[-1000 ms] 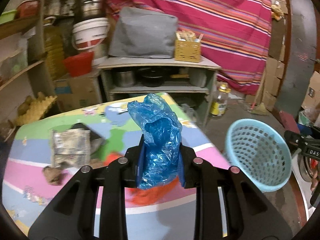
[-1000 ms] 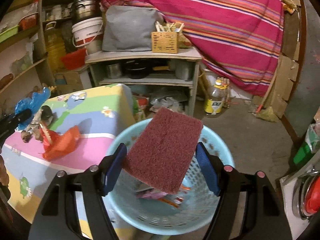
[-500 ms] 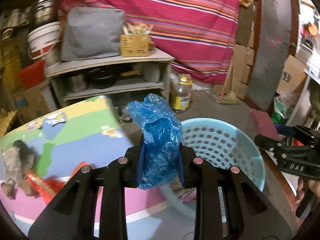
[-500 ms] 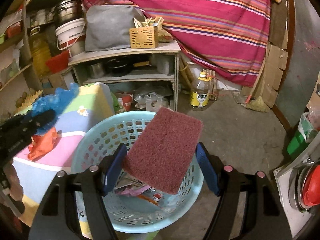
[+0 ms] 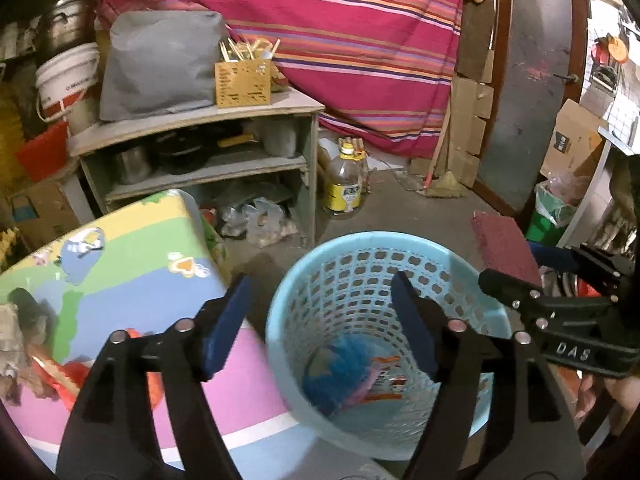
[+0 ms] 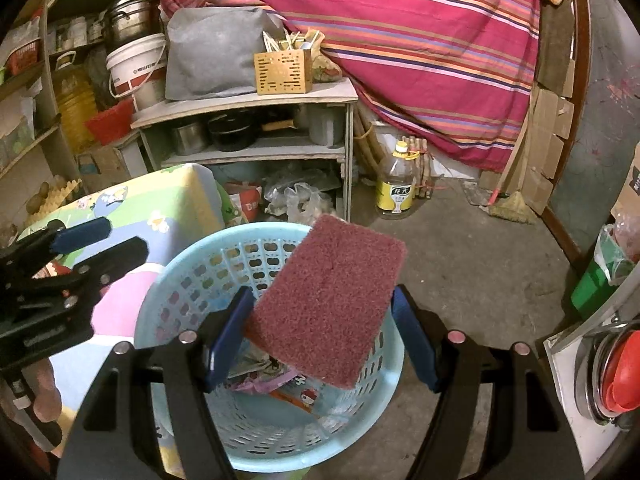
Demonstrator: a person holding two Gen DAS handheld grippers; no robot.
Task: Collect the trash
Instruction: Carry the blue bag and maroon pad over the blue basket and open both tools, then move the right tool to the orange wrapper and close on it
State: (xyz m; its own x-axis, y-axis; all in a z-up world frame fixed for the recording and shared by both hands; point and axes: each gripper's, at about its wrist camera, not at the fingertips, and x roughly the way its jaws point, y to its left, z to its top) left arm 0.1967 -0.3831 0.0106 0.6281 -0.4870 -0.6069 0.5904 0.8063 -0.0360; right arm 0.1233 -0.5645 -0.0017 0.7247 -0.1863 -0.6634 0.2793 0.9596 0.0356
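A light blue plastic basket (image 5: 360, 248) stands on the floor beside the colourful mat-covered table (image 5: 120, 272). My left gripper (image 5: 320, 316) is open and empty above the basket's rim. The blue plastic bag (image 5: 340, 368) lies inside the basket among other wrappers. My right gripper (image 6: 322, 320) is shut on a maroon scouring pad (image 6: 332, 300) and holds it tilted above the basket (image 6: 192, 280). The pad also shows in the left wrist view (image 5: 506, 248). An orange wrapper (image 5: 76, 372) lies on the table at the left.
A grey shelf unit (image 5: 200, 120) with pots stands behind the table. An oil bottle (image 5: 346, 180) stands on the floor next to it. A striped cloth (image 5: 340, 40) hangs behind. A green bin (image 6: 600, 276) is at the right.
My left gripper swung right from the table to over the basket, opened, and the blue bag dropped inside. My right gripper moved over the basket, still holding the pad.
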